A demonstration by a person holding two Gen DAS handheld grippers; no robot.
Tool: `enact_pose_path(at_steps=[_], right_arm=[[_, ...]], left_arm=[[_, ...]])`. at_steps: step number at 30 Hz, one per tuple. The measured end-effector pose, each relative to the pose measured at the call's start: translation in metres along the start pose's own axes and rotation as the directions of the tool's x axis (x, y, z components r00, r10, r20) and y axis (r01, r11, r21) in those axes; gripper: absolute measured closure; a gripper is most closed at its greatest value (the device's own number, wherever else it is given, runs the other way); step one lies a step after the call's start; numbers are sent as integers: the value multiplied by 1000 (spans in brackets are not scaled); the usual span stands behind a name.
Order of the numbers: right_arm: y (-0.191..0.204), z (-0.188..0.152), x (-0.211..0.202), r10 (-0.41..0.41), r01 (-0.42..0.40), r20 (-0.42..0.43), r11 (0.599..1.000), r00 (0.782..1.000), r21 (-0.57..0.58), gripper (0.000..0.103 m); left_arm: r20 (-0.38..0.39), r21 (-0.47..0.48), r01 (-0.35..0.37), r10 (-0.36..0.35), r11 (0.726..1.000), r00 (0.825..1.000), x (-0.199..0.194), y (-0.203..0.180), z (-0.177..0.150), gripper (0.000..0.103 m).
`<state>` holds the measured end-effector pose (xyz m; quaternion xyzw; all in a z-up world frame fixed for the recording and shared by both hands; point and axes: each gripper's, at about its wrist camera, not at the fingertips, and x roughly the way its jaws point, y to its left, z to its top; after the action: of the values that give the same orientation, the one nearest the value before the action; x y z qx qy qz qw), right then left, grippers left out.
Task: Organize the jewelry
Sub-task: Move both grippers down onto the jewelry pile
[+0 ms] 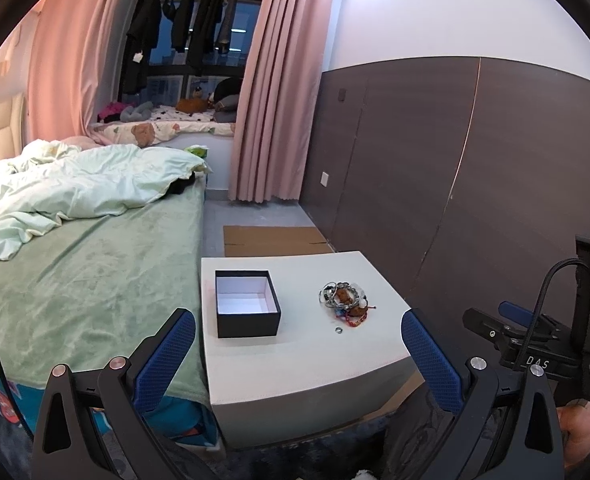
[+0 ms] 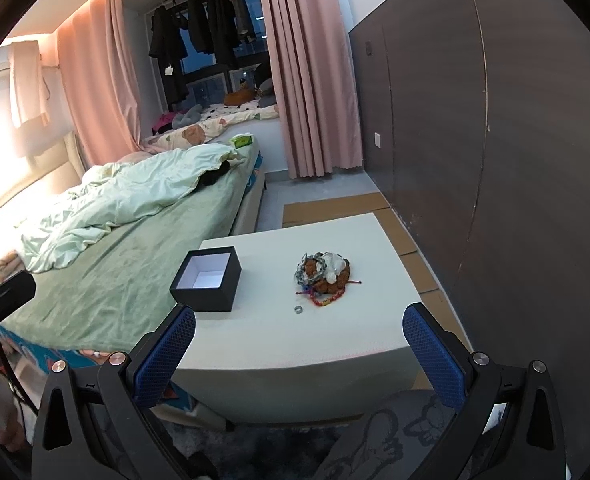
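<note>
A pile of bracelets and beads [image 1: 343, 299] [image 2: 323, 272] lies on the white table [image 1: 295, 352] [image 2: 279, 340], right of centre. A small silver ring [image 1: 338, 330] [image 2: 297, 310] lies alone just in front of the pile. An open black box with a white inside [image 1: 247, 303] [image 2: 207, 277] stands empty on the table's left side. My left gripper [image 1: 298, 354] is open and empty, held in front of the table's near edge. My right gripper [image 2: 299, 350] is open and empty, also short of the table. The right gripper's body shows at the right of the left wrist view [image 1: 535, 340].
A bed with a green blanket [image 1: 83, 272] [image 2: 115, 272] touches the table's left side. A dark panelled wall [image 1: 475, 180] [image 2: 515, 160] runs along the right. Cardboard sheets [image 1: 271, 240] [image 2: 335, 206] lie on the floor behind the table. Pink curtains [image 1: 279, 100] hang at the back.
</note>
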<state>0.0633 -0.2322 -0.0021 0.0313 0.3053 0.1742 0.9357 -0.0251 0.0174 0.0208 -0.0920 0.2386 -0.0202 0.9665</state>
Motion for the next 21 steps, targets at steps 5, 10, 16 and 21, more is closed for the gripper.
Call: enact_pose_path(at_steps=[5,10,16,21], right_arm=[[-8,3,11,1,0,-8,1000,1000,17,0],[-36,8,29,-4,6,-22,997,1000,73,0],[-69,10,54,-8,13,-46,992,999,126,0],[-85,12,78,2,10,-75,988,997,151,0]], left_arm=[[-16,-18,20,-20,1000,1000,19,4,4,1],[-60,-27,41,-43,999,997,48,4,7,4],[-104,-28,58,-60,998,993,84,0,8,7],[-138,-23,71,-74,997,988,121,-7,11,7]])
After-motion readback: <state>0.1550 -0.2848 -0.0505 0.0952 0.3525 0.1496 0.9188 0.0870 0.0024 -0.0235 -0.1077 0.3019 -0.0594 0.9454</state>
